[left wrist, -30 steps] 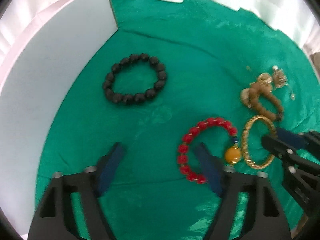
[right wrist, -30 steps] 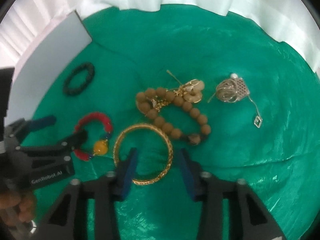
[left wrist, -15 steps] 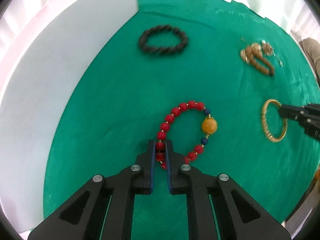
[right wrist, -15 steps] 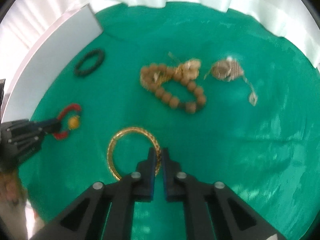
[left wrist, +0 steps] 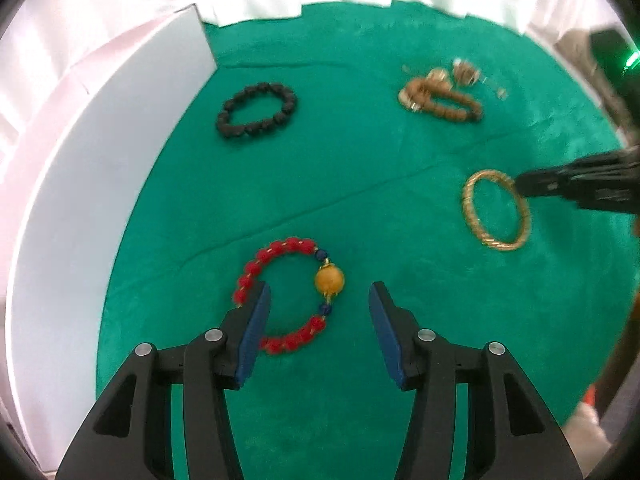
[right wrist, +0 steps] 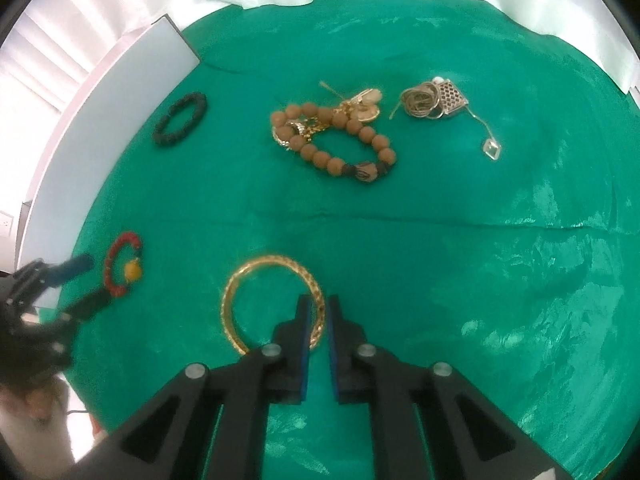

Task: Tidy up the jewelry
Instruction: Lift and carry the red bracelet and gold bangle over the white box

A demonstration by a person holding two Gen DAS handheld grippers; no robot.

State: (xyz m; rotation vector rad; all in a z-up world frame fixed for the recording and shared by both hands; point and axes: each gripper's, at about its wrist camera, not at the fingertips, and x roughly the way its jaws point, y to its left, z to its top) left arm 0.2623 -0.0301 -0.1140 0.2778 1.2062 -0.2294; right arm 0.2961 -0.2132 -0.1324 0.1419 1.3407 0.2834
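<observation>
A red bead bracelet [left wrist: 280,260] with an amber bead lies on the green cloth [left wrist: 360,152]. My left gripper [left wrist: 318,300] is open above it, its left finger over the bracelet's left side. My right gripper [right wrist: 319,308] is shut on the right rim of a gold bangle [right wrist: 256,276], which also shows in the left wrist view [left wrist: 476,224]. A black bead bracelet [left wrist: 256,110] lies farther back left. A brown wooden bead bracelet [right wrist: 340,140] lies tangled with gold pieces [right wrist: 364,106].
A white board [left wrist: 100,168] stands along the left edge of the cloth. A silver-gold pendant cluster with a chain [right wrist: 436,100] lies back right. White fabric borders the far side. The left gripper shows in the right wrist view [right wrist: 60,288].
My left gripper has opened and let go of the red bracelet, which now lies on the cloth. My right gripper stays shut on the gold bangle and has carried it toward me.
</observation>
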